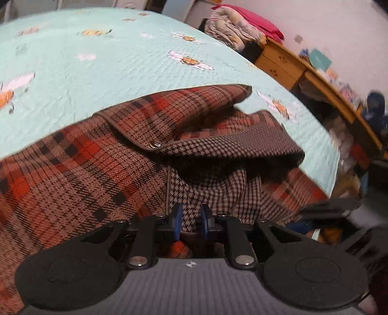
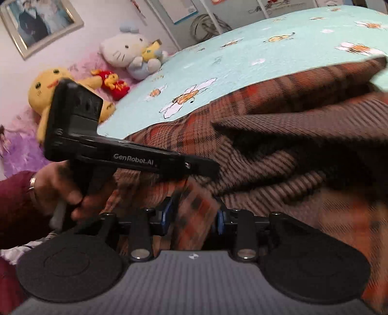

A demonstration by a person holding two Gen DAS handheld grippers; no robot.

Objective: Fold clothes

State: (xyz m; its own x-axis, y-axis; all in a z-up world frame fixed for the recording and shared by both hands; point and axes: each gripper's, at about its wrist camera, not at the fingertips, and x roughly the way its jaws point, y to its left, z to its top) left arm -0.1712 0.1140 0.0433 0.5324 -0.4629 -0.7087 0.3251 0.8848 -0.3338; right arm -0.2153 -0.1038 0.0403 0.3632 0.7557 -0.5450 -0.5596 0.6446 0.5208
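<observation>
A red-and-brown plaid garment [image 1: 80, 164] with a houndstooth lining [image 1: 232, 143] lies bunched on a mint bedspread [image 1: 101, 63] printed with bees. In the left wrist view my left gripper [image 1: 191, 218] is shut on a fold of the houndstooth lining, which fills the narrow gap between its blue pads [image 1: 178, 216]. In the right wrist view my right gripper [image 2: 194, 218] stands open; a blurred strip of the plaid garment [image 2: 196, 210] hangs loosely between its pads [image 2: 219, 219]. The left gripper's black body [image 2: 135, 157] crosses that view, held by a hand [image 2: 55, 186], its tip buried in the cloth.
Plush toys sit at the head of the bed: a white cat [image 2: 126, 51] and a yellow one [image 2: 46, 89], under a framed picture [image 2: 41, 21]. Past the bed's far side stand a cluttered wooden desk [image 1: 291, 65] and a heap of bedding [image 1: 232, 26].
</observation>
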